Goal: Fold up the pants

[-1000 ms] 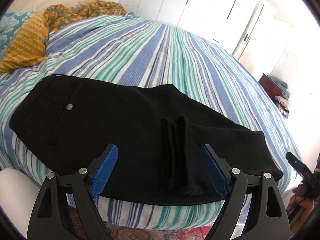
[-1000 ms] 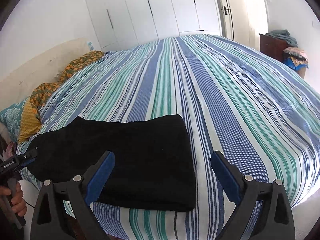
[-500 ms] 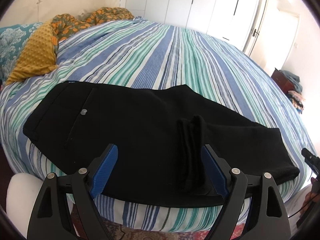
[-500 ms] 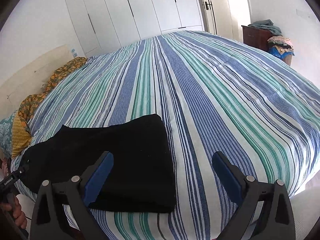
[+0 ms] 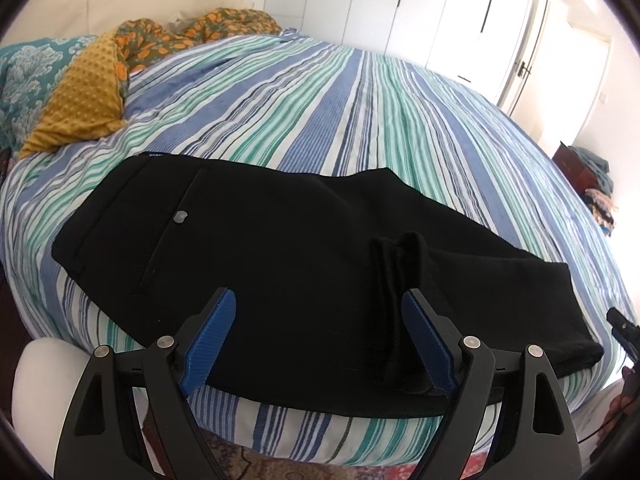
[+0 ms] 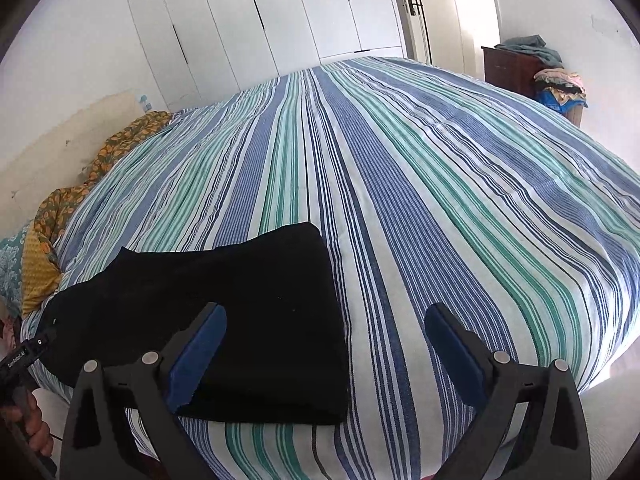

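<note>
fingers of left black two-finger gripper (image 5: 318,344) with ribbed blue pads, spread wide, nothing pinched; bases cut off by lower frame edge, right pad partly overlapping a raised fold of cloth, contact hard to judge. right black two-finger gripper (image 6: 326,354) likewise spread wide and empty, left pad over dark cloth, right pad over bare bedcover; touching or hovering not clear.

folded black matte trousers (image 5: 288,264) lying flat along near edge of bed, waistband end to the left in left wrist view, legs doubled over toward the right. small round grey button (image 5: 181,216) beside a back-pocket seam. narrow upright ridge of bunched fabric (image 5: 400,280) just ahead of left gripper's right pad. detail of layers lost in uniform black; near hem hidden behind gripper frame. in right wrist view only the leg end (image 6: 248,320) seen, a thick, soft-cornered rectangle, rest cut off at left.

underneath, blue, green and white striped woven bedcover (image 6: 420,200), slightly rumpled, draping over mattress edge. patterned rug at bottom, barely visible. white rounded object (image 5: 44,384) at lower left, unidentifiable.

farther back, mustard knobbly-textured cushion (image 5: 80,100), teal damask-print pillow (image 5: 24,76), orange-flowered crumpled cloth (image 5: 192,34), cream padded headboard (image 5: 120,0). at the back, white flat-fronted wardrobe doors (image 6: 260,28); dark wooden stand with heaped clothes (image 6: 532,72), washed out by glare.
</note>
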The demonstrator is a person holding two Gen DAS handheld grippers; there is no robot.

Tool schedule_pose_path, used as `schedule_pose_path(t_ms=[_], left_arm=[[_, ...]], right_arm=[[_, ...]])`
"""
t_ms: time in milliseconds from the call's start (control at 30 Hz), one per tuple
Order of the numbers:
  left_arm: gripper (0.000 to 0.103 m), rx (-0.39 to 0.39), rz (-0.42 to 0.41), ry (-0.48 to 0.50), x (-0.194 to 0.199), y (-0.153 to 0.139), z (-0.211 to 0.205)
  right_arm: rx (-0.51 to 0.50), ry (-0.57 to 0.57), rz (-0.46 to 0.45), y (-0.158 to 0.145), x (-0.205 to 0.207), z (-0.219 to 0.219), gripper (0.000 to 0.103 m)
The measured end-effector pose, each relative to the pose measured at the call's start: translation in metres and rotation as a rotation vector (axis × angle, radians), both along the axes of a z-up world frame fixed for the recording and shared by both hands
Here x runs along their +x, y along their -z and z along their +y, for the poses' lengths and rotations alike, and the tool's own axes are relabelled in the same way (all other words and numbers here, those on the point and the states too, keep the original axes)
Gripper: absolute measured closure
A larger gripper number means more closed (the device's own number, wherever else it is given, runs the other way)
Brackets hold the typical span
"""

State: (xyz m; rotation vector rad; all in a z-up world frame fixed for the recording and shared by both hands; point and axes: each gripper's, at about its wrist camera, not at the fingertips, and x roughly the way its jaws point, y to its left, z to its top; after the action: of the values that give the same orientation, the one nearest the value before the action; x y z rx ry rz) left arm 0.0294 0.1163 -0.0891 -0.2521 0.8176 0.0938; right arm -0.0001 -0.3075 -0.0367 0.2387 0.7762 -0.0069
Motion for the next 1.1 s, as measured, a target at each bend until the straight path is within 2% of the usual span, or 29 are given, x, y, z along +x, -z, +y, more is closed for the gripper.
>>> schedule_pose_path(t_ms=[433,467,533,667,733,800,867,1000,1067,1100], left_arm=[[0.017,-0.006,0.032,-0.002,0.001,0.001,0.007],[0.017,-0.033,0.036,-0.009,0.002,-0.001,0.014],[0.017,-0.171,0.019,-0.060,-0.001,-0.007,0.045],[0.017,-0.547,-0.052,-0.302,-0.023,-0.004,0.144],[0.017,-0.677,-0.079,-0.435,-0.041,0.005,0.188],[0.018,-0.737,-0.104,-0.542,-0.060,0.012,0.220],[0.020,-0.783,-0.120,-0.596,-0.074,0.019,0.242],[0.031,-0.823,-0.095,-0.603,-0.082,0.030,0.251],[0.045,-0.813,-0.063,-0.584,-0.078,0.035,0.247],[0.049,-0.803,-0.045,-0.570,-0.075,0.036,0.244]], right_arm=[[0.020,0.002,0.012,0.003,0.001,-0.002,0.004],[0.022,0.002,0.012,0.003,0.002,-0.003,0.004],[0.026,0.003,0.010,0.003,0.001,-0.003,0.004],[0.043,0.003,0.009,0.003,0.000,-0.005,0.004],[0.058,0.002,0.013,0.004,0.002,-0.006,0.004],[0.074,-0.001,0.019,0.006,0.004,-0.006,0.004],[0.080,-0.008,0.022,0.007,0.006,-0.005,0.004],[0.079,-0.026,0.022,0.007,0.005,-0.001,0.004],[0.081,-0.031,0.025,0.008,0.005,0.000,0.004],[0.081,-0.031,0.026,0.008,0.005,0.000,0.004]])
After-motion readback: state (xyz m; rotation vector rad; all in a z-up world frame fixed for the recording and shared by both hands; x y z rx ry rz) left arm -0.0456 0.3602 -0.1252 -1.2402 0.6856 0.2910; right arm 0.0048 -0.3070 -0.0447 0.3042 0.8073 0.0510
